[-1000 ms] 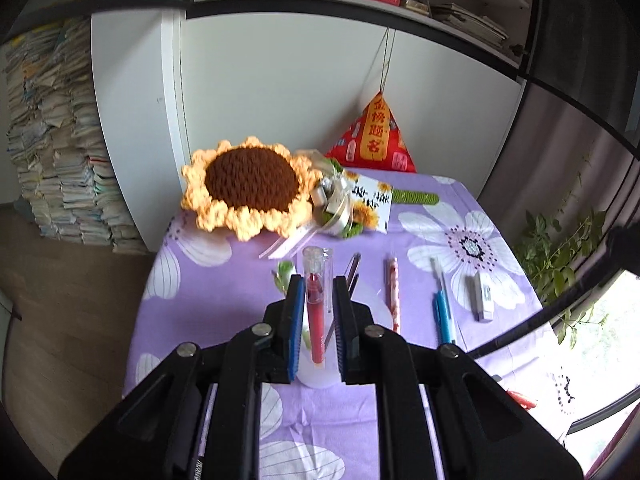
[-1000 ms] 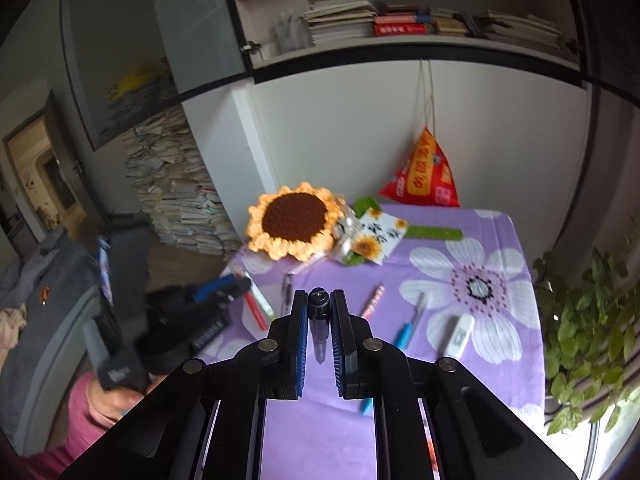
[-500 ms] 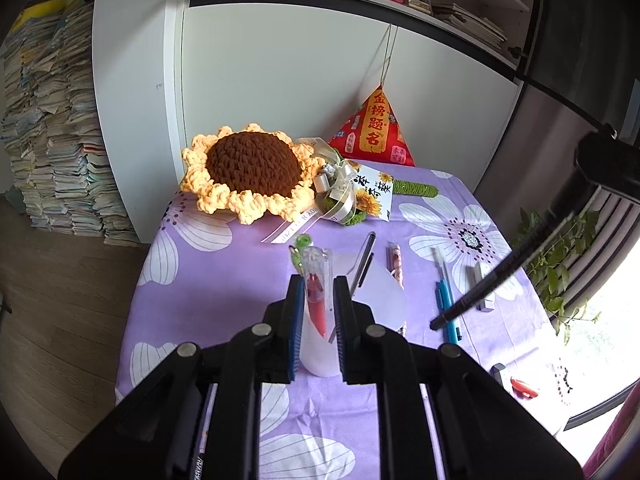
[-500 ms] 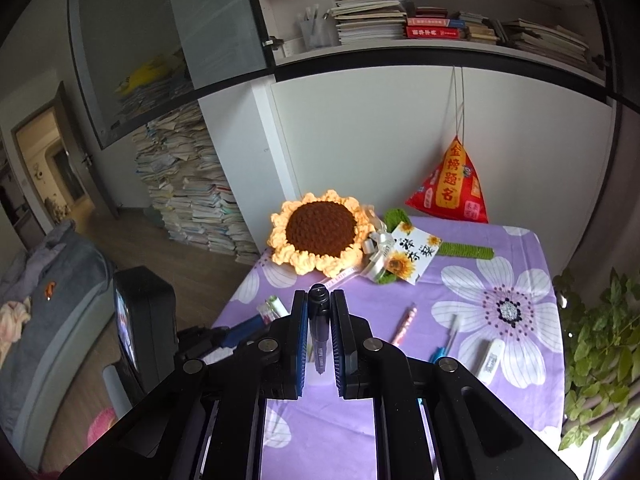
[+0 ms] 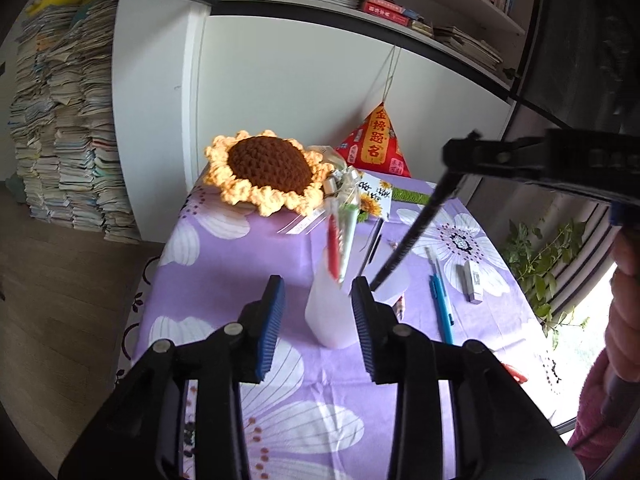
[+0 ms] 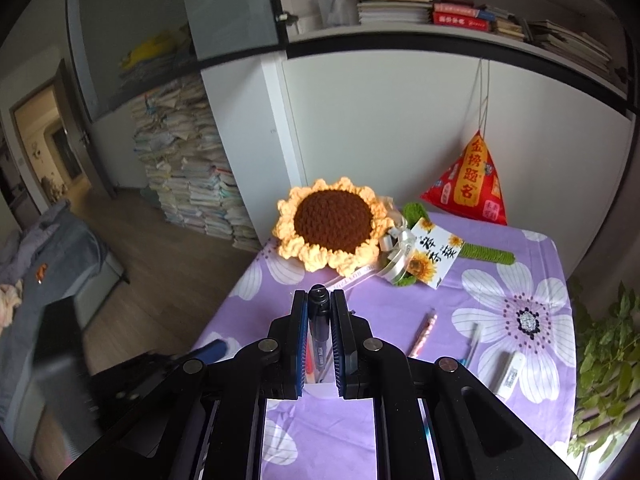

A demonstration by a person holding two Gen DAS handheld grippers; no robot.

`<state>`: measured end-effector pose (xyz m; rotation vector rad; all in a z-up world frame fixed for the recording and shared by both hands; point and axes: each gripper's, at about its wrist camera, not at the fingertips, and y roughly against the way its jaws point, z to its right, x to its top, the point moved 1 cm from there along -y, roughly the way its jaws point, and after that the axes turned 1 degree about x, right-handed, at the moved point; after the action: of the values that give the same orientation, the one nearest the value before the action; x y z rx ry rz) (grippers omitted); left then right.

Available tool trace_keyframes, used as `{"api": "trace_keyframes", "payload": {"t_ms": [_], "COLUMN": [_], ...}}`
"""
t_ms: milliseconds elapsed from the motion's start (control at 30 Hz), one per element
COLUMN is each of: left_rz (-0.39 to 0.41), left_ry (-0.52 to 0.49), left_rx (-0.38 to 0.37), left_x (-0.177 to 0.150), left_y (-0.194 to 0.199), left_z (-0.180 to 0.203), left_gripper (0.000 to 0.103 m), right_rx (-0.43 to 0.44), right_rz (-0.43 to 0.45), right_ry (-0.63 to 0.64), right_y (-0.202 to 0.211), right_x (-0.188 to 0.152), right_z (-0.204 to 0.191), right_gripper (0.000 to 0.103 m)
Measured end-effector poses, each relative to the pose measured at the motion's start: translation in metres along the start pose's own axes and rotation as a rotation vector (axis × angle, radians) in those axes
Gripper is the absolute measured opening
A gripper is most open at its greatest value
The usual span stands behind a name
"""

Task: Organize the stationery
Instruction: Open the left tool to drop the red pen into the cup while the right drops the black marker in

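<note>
Pen (image 6: 319, 320), dark with a black cap, sits clamped between the closed fingers of the right gripper (image 6: 319, 344), its capped end pointing forward past the fingertips. Seen from the left wrist camera, that same pen (image 5: 416, 228) slants down from the right gripper toward a white, translucent cup (image 5: 332, 308) standing on the bench (image 5: 224, 264); its lower tip is at or just over the cup's far rim, though whether it is inside yet cannot be told.

A red pen (image 5: 333, 248) and a pale one beside it already stand in the cup, leaning back, blurred.

The left gripper (image 5: 318, 312) has its fingers spread wide on either side of the cup, near it but gripping nothing.

More stationery lies on the purple flowered cloth to the right of the cup: a blue pen (image 5: 442, 308), a clear pen beside it, a small white eraser-like block (image 5: 472, 280), and a pink pen (image 6: 424, 330) seen from the right wrist. Behind them rest a crocheted sunflower (image 5: 268, 176) and a red triangular pouch (image 5: 378, 144).

The step in hand appears to be dropping the dark pen into the cup. The next move likely calls for lining its tip inside the rim, then releasing without tipping the light cup, which the left fingers are placed to steady.
</note>
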<state>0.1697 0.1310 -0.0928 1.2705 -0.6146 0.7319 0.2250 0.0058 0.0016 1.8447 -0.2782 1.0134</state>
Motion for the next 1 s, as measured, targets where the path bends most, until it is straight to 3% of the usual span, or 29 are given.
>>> {"api": "trace_keyframes", "payload": {"t_ms": [133, 433, 1000], "left_rz": [-0.010, -0.039, -0.075], "left_ry": [0.017, 0.037, 0.012], "left_rx": [0.024, 0.028, 0.009], "left_x": [-0.008, -0.015, -0.025], "left_y": [-0.002, -0.009, -0.015], "left_z": [-0.008, -0.016, -0.003], "left_gripper": [0.038, 0.039, 0.039], "right_rx": [0.007, -0.025, -0.028], "right_rz": [-0.050, -0.136, -0.162], "right_ry": [0.004, 0.000, -0.051], "right_y": [-0.021, -0.058, -0.070], "right_x": [-0.005, -0.013, -0.011], "right_z": [-0.002, 0.000, 0.011], "right_gripper": [0.012, 0.012, 0.012]}}
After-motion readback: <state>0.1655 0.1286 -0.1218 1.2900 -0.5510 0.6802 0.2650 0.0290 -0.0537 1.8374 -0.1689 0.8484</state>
